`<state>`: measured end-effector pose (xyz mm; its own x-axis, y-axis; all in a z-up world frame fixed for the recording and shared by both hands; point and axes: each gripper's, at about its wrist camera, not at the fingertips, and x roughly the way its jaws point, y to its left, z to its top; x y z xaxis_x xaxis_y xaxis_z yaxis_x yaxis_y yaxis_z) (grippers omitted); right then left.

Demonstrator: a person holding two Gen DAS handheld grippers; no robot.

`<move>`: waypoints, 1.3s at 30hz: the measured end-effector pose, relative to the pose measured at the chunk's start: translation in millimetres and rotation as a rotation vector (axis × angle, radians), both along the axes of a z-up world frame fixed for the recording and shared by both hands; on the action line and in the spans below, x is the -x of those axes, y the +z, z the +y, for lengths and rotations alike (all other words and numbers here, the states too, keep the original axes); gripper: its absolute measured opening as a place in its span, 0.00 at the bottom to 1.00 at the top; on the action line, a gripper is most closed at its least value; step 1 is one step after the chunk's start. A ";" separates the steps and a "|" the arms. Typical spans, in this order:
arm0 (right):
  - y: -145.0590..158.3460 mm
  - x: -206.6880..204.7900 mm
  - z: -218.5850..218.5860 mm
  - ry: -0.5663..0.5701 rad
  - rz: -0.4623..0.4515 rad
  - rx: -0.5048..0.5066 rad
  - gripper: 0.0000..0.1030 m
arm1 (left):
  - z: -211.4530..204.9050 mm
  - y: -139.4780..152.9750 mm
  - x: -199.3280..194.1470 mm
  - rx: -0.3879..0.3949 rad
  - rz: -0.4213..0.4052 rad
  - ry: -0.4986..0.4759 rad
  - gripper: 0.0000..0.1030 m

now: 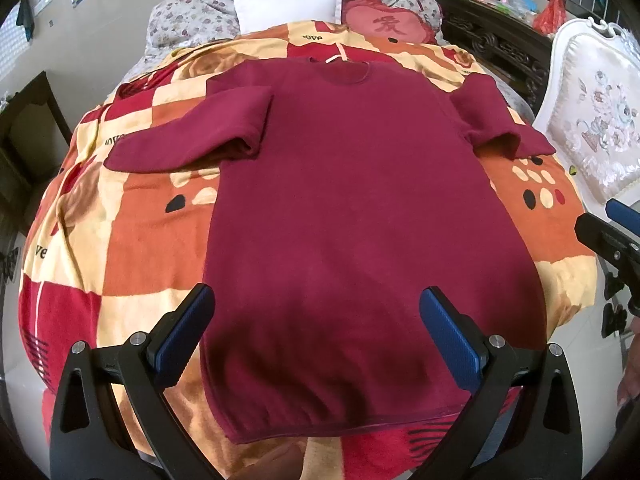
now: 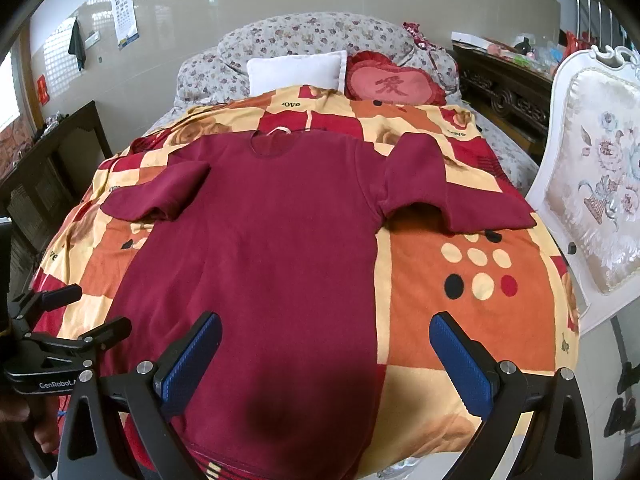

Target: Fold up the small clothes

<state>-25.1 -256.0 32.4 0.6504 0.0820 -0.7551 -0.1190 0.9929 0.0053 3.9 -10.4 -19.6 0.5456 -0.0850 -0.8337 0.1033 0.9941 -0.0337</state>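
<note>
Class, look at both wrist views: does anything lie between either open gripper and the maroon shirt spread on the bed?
Nothing visible does. The maroon shirt lies flat on the patterned blanket with nothing on top of it. The left gripper and right gripper both hang open just above its hem end.

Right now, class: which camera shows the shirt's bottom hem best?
The left wrist view: the hem of the shirt runs nearly whole, lying flat between the open tongs. The right wrist view shows only a short stretch of it at the frame's bottom edge.
</note>
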 end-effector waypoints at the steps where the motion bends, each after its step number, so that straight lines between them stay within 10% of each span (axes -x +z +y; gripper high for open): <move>1: 0.1 0.0 0.4 0.001 -0.001 0.000 1.00 | -0.1 0.0 -0.1 0.000 0.001 0.000 1.00; 39: 13.9 -1.6 8.0 0.024 -0.017 0.004 1.00 | 2.6 1.4 0.2 -0.004 0.008 0.019 1.00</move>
